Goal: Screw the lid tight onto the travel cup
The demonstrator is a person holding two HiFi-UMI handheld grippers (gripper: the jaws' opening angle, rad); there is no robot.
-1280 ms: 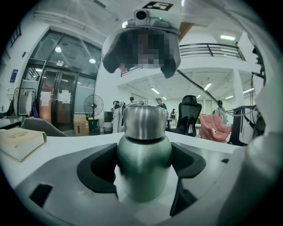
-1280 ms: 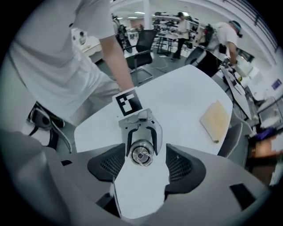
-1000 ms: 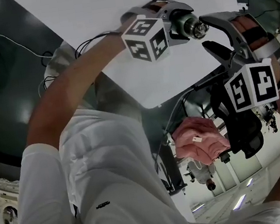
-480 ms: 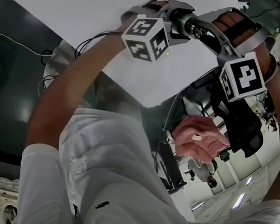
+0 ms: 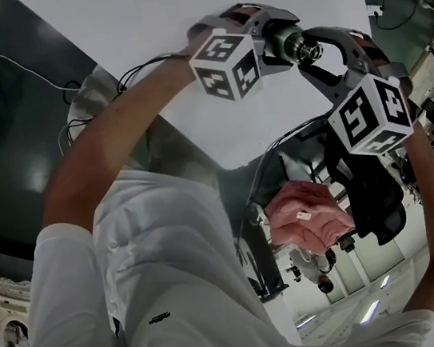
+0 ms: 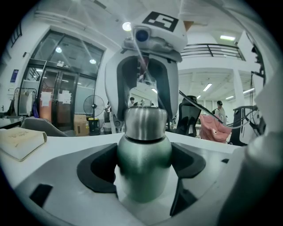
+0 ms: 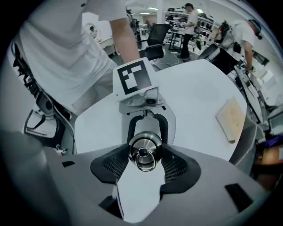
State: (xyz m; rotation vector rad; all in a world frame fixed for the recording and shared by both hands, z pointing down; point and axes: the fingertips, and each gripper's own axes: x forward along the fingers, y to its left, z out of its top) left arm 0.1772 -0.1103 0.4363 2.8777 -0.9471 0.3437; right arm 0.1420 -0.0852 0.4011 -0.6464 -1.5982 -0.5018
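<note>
So the green cup (image 6: pixel 143 154) is dead centre in the left gripper view, standing upright, and its base looks to be sitting on the white bench (image 7: pixel 199 97). The left hand-held gripper (image 6: pixel 143 170) has it clamped round the fat part of the body, with a dark pad pressed against each side and the jaws only as far apart as the cup is wide.

The steel lid (image 7: pixel 143 152) is on top of the cup. In the right gripper view it's in the middle of the frame, seen from straight above, with its little ring flopped toward the bottom edge. The right hand-held gripper (image 7: pixel 143 164) points straight down over it. Its jaws have just been closing, and now the meshy pads touch the lid on both sides, so it has hold of the lid at a fairly wide spread.

In the head view both grippers meet at the upper middle, left one from the left, right one arching in from the right.

Other stuff: a flat tan board (image 7: pixel 232 118) lies on the bench at the right of the right gripper view, well apart from the cup. A pink cloth (image 5: pixel 308 215) shows lower centre-right in the head view.
</note>
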